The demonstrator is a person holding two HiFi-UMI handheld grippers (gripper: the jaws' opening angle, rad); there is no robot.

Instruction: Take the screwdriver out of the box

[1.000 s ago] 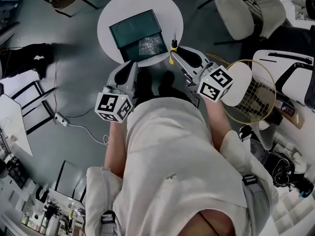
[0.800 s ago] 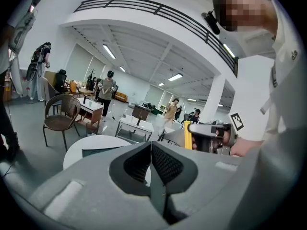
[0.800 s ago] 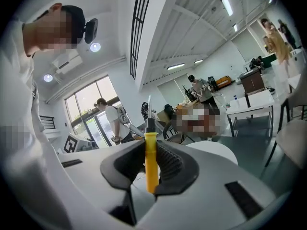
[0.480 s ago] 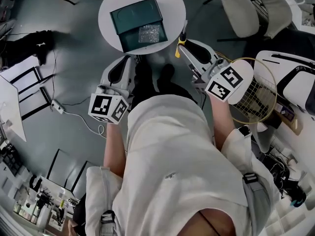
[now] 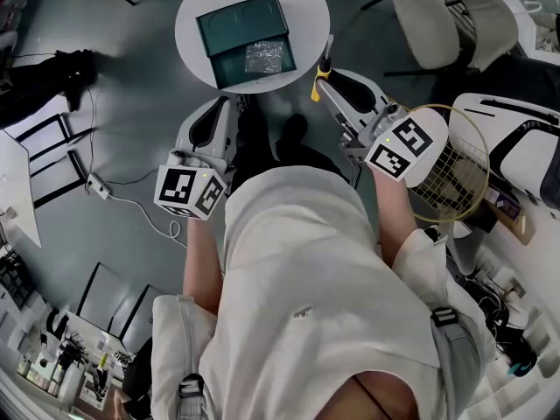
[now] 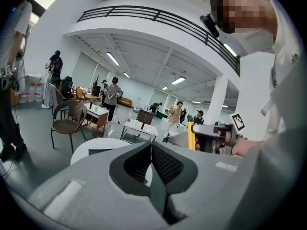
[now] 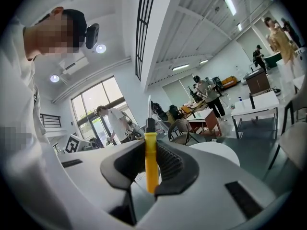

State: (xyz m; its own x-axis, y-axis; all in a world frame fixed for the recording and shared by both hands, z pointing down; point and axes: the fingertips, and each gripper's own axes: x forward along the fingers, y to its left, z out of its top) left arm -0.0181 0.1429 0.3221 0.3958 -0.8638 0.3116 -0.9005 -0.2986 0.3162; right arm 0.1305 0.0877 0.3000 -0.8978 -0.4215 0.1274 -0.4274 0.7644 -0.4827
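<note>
The dark green box [image 5: 242, 38] lies open on the round white table [image 5: 311, 7] at the top of the head view. My right gripper [image 5: 324, 84] is off the table's near right edge, shut on the yellow-handled screwdriver [image 5: 318, 82]. In the right gripper view the screwdriver [image 7: 151, 162] stands upright between the pads of that gripper [image 7: 149, 150], its thin shaft pointing up. My left gripper [image 5: 236, 105] hangs below the table's near edge. Seen along its own jaws, the left gripper [image 6: 151, 150] has them pressed together with nothing in them. The screwdriver [image 6: 191, 136] also shows there at the right.
A white chair [image 5: 442, 24] stands at the upper right and a racket [image 5: 448, 163] lies at the right. A cable and power strip [image 5: 94, 187] run over the grey floor at the left. Several people, a wicker chair [image 6: 67, 121] and tables [image 6: 139, 127] fill the hall beyond.
Both grippers have drawn back a little from the table and risen. The right one carried the screwdriver off the table's edge to the right. Both sets of jaws stand as before.
</note>
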